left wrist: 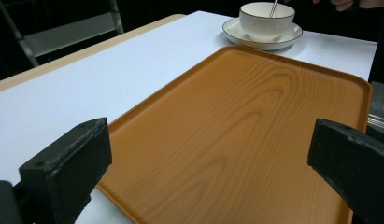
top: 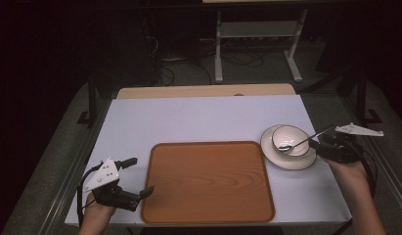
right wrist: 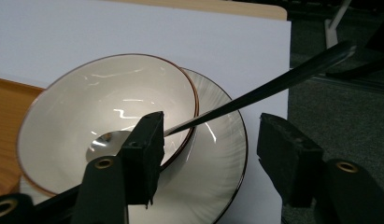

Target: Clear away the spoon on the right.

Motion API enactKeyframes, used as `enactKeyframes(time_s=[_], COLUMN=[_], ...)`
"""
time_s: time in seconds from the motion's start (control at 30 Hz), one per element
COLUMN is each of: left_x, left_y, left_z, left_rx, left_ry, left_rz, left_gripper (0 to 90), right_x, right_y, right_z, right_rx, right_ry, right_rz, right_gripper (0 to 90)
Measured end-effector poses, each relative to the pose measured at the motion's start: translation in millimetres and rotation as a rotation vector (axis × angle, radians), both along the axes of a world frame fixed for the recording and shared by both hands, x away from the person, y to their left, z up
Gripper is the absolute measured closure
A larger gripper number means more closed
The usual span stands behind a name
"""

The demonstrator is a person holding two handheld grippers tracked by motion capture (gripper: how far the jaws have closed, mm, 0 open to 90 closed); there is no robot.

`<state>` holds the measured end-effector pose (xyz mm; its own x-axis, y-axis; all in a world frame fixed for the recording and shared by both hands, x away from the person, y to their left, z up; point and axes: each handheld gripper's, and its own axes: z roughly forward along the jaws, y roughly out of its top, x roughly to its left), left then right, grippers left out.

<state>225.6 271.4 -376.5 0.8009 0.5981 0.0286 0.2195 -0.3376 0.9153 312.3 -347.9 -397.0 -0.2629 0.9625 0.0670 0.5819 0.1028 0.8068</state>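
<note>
A white bowl [top: 289,138] stands on a white saucer [top: 292,160] at the table's right, just beyond the right edge of a brown wooden tray [top: 207,181]. A metal spoon [top: 306,139] rests in the bowl, its handle leaning out over the rim to the right. My right gripper [top: 320,145] is open at the saucer's right edge. In the right gripper view the spoon handle [right wrist: 283,79] runs between the jaws of this gripper [right wrist: 210,144], above the saucer [right wrist: 217,154] and bowl [right wrist: 87,107]. My left gripper [top: 141,175] stands open at the tray's left edge, nothing in it.
The white table top [top: 203,117] ends in a wooden strip at the back. Table legs and cables lie on the dark floor beyond. In the left gripper view the tray [left wrist: 245,121] stretches toward the bowl [left wrist: 266,18], with the other hand [left wrist: 348,3] behind it.
</note>
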Motion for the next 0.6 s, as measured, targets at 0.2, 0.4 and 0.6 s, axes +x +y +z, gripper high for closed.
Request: enactKeyframes(time_s=[0.2, 0.4, 0.6], left_x=[-0.4, -0.4, -0.6], left_y=[-0.6, -0.4, -0.6], left_z=[0.1, -0.2, -0.1], left_rx=[0.005, 0.003, 0.007], left_ry=[-0.002, -0.001, -0.003], left_rz=[-0.003, -0.003, -0.005], left_gripper=[0.0, 0.0, 0.0], right_x=[16.3, 27.3, 27.5], right_y=[1.7, 6.3, 8.7], right_z=[-10.7, -17.7, -18.5], right_rx=[0.039, 0.054, 0.050], right_ry=[0.009, 0.022, 0.024], right_rz=[0.009, 0.029, 0.037], right_gripper=[39.9, 45.3, 50.4])
